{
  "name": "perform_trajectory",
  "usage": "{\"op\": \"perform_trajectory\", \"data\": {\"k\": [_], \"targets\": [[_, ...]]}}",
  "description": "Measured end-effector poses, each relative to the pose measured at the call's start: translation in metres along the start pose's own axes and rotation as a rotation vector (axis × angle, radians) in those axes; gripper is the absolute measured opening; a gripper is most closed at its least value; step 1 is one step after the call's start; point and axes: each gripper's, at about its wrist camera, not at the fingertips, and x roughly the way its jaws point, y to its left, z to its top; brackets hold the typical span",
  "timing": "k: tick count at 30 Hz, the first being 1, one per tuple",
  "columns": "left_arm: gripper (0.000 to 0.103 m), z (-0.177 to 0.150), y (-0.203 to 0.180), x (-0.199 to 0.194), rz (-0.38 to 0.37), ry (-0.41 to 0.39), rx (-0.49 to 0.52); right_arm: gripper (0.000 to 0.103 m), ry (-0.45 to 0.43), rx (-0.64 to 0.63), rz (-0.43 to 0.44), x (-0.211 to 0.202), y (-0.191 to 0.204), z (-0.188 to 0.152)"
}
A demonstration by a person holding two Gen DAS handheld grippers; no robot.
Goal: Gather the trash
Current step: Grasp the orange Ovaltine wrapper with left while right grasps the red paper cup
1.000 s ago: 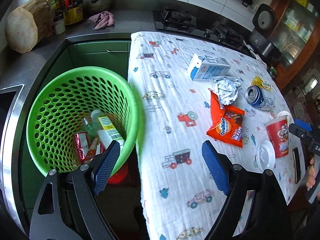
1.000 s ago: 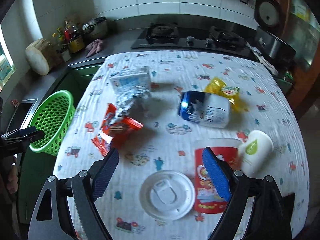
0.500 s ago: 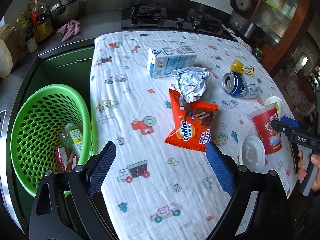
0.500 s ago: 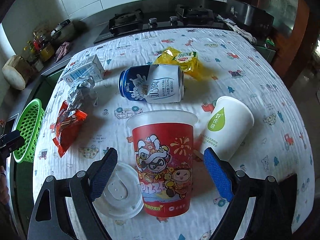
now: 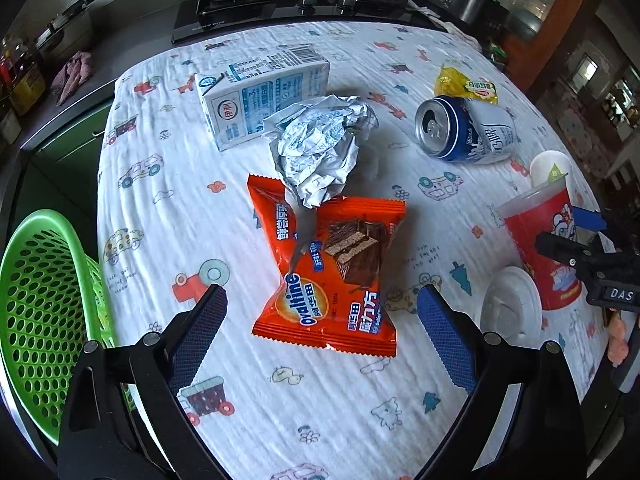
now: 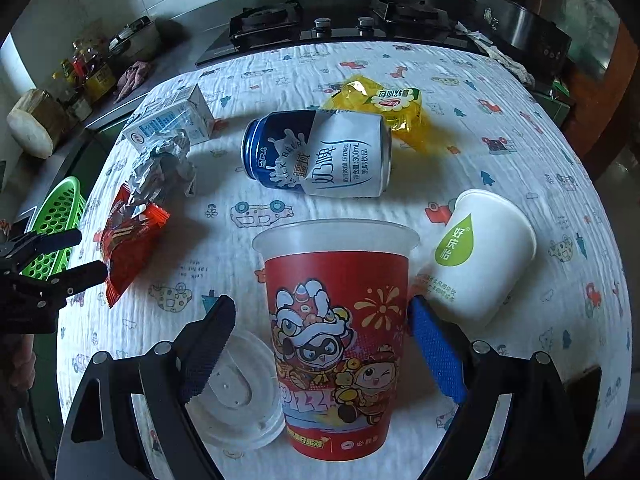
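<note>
A: Item one, red paper cup (image 6: 336, 344): we log it upright near the front edge of the surface (image 6: 304, 76), between the fingers (image 6: 436, 354) of the right gripper (image 6: 320, 344). They are spread; the blue pad sits just at the cup's wall, the dark one stands clear.

B: Axis vertical, so we judge a level squeeze across the wall fits. Neighbours?

A: White lid (image 6: 236, 396) flat beside the cup's base under the dark finger; white cup (image 6: 480, 256) tipped over just behind the blue one. Little room there.

B: Item two?

A: Orange Ovaltine wrapper (image 5: 328, 272), flat, long axis running away from the left gripper (image 5: 320, 316), whose fingers are opening above its near end, gripping nothing.

B: Farther out?

A: Crumpled foil (image 5: 320, 148) overlaps its far end; milk carton (image 5: 260, 100) and can (image 5: 464, 130) beyond. Green basket (image 5: 44, 300) off the surface's left edge, nearer the left hand.
</note>
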Motion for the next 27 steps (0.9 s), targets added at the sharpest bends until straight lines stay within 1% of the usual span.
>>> {"op": "perform_trajectory", "data": {"k": [2, 4, 6, 9, 11, 12, 13, 14, 15, 19, 20, 22, 27], "targets": [[0.095, 0.002, -0.002, 0.008, 0.005, 0.012, 0.005, 0.085, 0.004, -0.017, -0.014, 0.002, 0.002, 0.0], [0.095, 0.004, -0.003, 0.014, 0.015, 0.022, 0.007, 0.077, 0.005, -0.024, -0.025, 0.004, 0.002, 0.001], [0.095, 0.004, -0.003, 0.019, 0.016, 0.024, 0.011, 0.072, 0.008, -0.026, -0.029, 0.004, 0.002, 0.001], [0.091, 0.005, -0.005, 0.022, 0.014, 0.021, 0.019, 0.071, 0.012, -0.018, -0.021, 0.005, -0.001, 0.002], [0.077, 0.005, -0.007, 0.024, 0.011, 0.026, 0.029, 0.07, 0.011, -0.017, -0.019, 0.005, -0.002, 0.002], [0.073, 0.005, -0.007, 0.025, 0.008, 0.032, 0.03, 0.07, 0.01, -0.015, -0.018, 0.004, -0.002, 0.002], [0.063, 0.004, -0.008, 0.027, 0.0, 0.038, 0.029, 0.07, 0.009, -0.016, -0.017, 0.003, -0.003, 0.001], [0.058, 0.003, -0.008, 0.028, -0.003, 0.042, 0.029, 0.07, 0.007, -0.016, -0.017, 0.003, -0.003, 0.001], [0.057, 0.002, -0.007, 0.027, 0.0, 0.037, 0.029, 0.07, 0.004, -0.016, -0.017, 0.001, -0.003, 0.001], [0.049, -0.005, -0.008, 0.019, 0.004, 0.016, 0.047, 0.07, -0.011, -0.017, -0.012, -0.007, -0.002, -0.001], [0.045, -0.007, -0.007, 0.015, 0.0, 0.008, 0.046, 0.07, -0.018, -0.018, -0.01, -0.01, -0.001, -0.001], [0.039, -0.01, -0.006, 0.007, -0.012, -0.005, 0.042, 0.07, -0.035, -0.023, -0.006, -0.018, 0.001, -0.001], [0.037, -0.02, -0.001, -0.018, -0.007, -0.063, 0.042, 0.07, -0.085, -0.044, 0.007, -0.04, 0.011, 0.0]]}}
